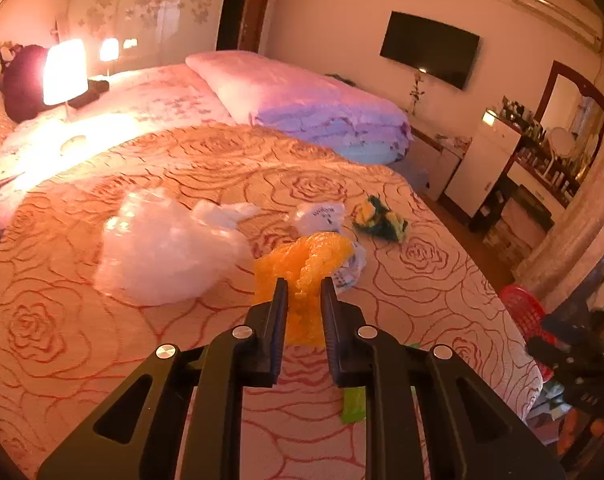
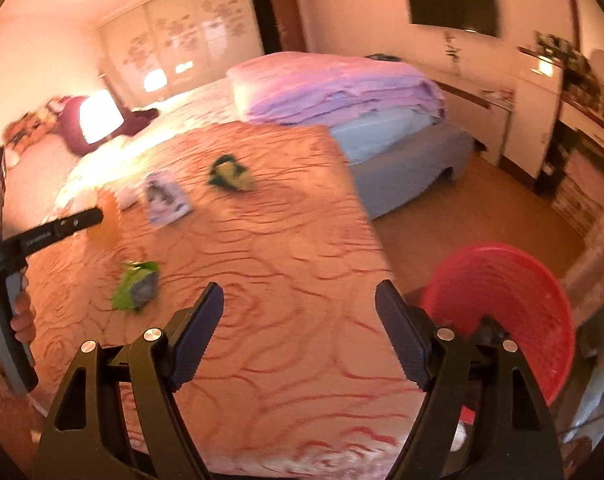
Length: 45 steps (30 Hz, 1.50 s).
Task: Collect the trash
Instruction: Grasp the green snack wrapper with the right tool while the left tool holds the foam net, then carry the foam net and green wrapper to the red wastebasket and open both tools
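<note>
Both differ: left gripper pinches orange netting, seemingly; right gripper spread.

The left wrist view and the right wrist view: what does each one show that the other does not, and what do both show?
Only the left wrist view shows the left tongs shut on the orange plastic, and the big clear bag. Only the right wrist view shows the right tongs open and holding nothing. Both show the rose-pattern bed, the red basket, the green wrapper and the green-yellow scrap.
</note>
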Each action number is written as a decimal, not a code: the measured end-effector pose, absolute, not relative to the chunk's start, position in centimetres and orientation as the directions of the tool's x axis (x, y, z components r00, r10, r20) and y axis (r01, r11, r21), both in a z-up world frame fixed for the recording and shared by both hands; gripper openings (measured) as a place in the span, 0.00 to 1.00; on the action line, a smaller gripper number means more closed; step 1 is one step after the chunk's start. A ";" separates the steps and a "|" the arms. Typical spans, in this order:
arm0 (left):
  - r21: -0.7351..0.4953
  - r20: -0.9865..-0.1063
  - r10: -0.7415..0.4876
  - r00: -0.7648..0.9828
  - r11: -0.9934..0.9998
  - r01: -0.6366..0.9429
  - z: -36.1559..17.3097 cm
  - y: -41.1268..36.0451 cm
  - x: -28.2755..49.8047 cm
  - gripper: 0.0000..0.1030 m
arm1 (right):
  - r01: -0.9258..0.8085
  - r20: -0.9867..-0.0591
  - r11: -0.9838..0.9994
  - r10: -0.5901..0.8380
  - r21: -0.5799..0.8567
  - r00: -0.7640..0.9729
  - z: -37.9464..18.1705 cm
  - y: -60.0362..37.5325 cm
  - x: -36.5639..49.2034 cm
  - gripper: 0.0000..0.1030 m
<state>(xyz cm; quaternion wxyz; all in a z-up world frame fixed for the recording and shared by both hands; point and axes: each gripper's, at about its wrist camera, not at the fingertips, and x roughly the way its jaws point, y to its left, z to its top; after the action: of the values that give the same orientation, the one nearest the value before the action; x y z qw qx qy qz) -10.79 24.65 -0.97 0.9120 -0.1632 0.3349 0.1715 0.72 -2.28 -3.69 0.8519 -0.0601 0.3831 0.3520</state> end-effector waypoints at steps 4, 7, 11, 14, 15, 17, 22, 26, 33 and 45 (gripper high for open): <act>-0.176 -0.650 0.230 0.724 0.882 -0.438 -0.3 25.0 -11.9 0.16 | -0.704 -0.707 0.690 0.581 0.166 0.403 -3.9 1.0 -0.2 0.73; -0.179 -0.646 0.244 0.723 0.873 -0.454 -0.2 25.5 -12.8 0.16 | -0.745 -0.713 0.644 0.604 0.174 0.355 -4.0 3.4 -0.9 0.73; -0.186 -0.650 0.253 0.717 0.861 -0.473 -0.4 26.2 -13.7 0.16 | -0.791 -0.724 0.581 0.628 0.191 0.286 -4.4 6.6 -2.0 0.73; -0.191 -0.651 0.258 0.714 0.855 -0.483 -0.5 26.7 -14.1 0.16 | -0.809 -0.734 0.554 0.631 0.197 0.252 -4.9 8.5 -2.7 0.73; -0.193 -0.652 0.260 0.712 0.852 -0.487 -0.5 27.0 -14.3 0.16 | -0.813 -0.737 0.548 0.630 0.197 0.246 -5.0 9.0 -2.9 0.73; -0.198 -0.652 0.263 0.711 0.847 -0.494 -0.6 27.3 -14.6 0.16 | -0.820 -0.744 0.537 0.627 0.199 0.231 -5.4 10.0 -3.3 0.73; -0.213 -0.654 0.260 0.711 0.838 -0.502 -0.9 27.9 -14.9 0.16 | -0.815 -0.759 0.535 0.620 0.224 0.198 -6.1 11.5 -3.5 0.73; -0.219 -0.658 0.253 0.709 0.836 -0.502 -1.2 28.0 -14.9 0.16 | -0.825 -0.750 0.534 0.620 0.186 0.233 -6.0 12.4 -3.7 0.70; -0.224 -0.662 0.249 0.707 0.834 -0.504 -1.5 28.1 -15.0 0.16 | -0.818 -0.763 0.550 0.597 0.165 0.248 -6.7 12.8 -3.5 0.50; -0.216 -0.663 0.246 0.707 0.842 -0.495 -1.5 27.2 -14.9 0.16 | -0.807 -0.752 0.562 0.608 0.183 0.253 -6.3 11.1 -3.1 0.40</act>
<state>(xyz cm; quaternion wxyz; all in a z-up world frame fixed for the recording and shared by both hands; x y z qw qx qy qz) -14.93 27.18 -1.48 0.9036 -0.1928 0.3231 0.2049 -3.11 11.08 -6.31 0.7822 -0.1205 0.4112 0.4522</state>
